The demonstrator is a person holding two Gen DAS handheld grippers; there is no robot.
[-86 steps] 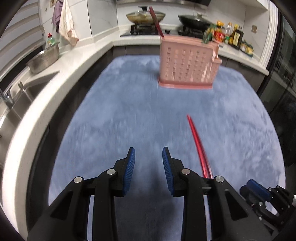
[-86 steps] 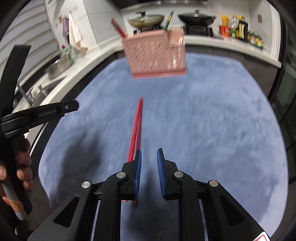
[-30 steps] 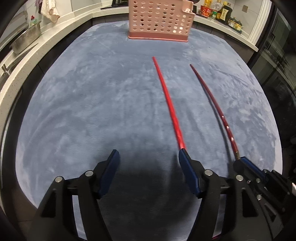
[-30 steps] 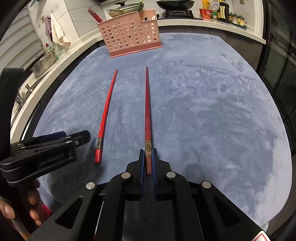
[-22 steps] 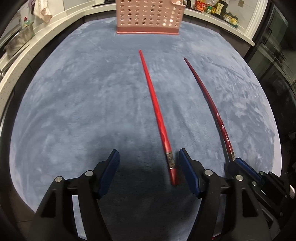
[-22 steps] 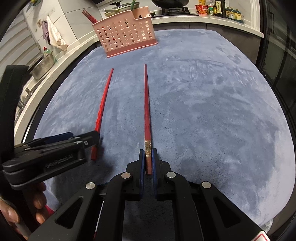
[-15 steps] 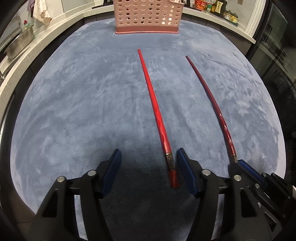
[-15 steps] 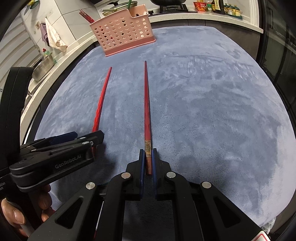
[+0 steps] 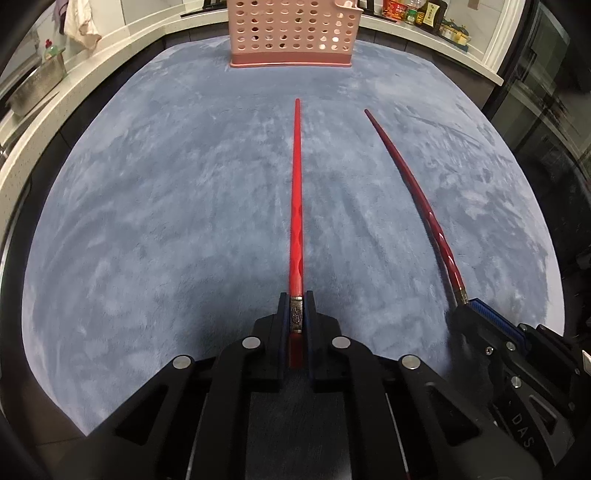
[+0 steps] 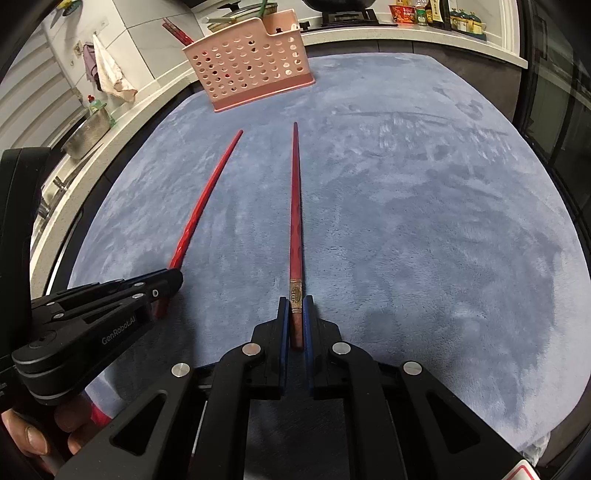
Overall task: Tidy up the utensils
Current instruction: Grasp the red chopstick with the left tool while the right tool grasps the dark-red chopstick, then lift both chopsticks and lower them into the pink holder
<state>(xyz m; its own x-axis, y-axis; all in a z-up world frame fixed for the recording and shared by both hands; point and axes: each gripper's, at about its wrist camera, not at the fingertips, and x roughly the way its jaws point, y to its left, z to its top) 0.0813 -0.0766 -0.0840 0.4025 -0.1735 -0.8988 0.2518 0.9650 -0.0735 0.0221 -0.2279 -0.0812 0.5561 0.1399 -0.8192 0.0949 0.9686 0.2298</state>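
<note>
Left wrist view shows the left hand-held gripper [image 9: 296, 314] with its jaws just closed onto the near, banded end of a bright red chopstick [image 9: 296, 206], which now sits clamped between the blue pads and runs straight away over the grey-blue cloth-covered surface [image 9: 166, 221]. To the right, the right hand-held gripper [image 9: 466, 304] is clamped on the near end of a darker red chopstick [image 9: 413, 184], whose tip points toward the far side. The two chopsticks lie side by side, apart, both aimed at the pink holder [image 9: 291, 33] with round holes standing at the far edge of the surface.

Right wrist view has the darker chopstick [image 10: 295, 221] gripped at its gold-banded end, and the left hand-held gripper [image 10: 168, 284] at the left, with fingers [image 10: 33, 435] of the person below it. More chopsticks [image 10: 177, 31] stand in the holder's left part. A metal basin [image 10: 86, 133] and a hanging towel [image 10: 110, 74] are at the far left.
</note>
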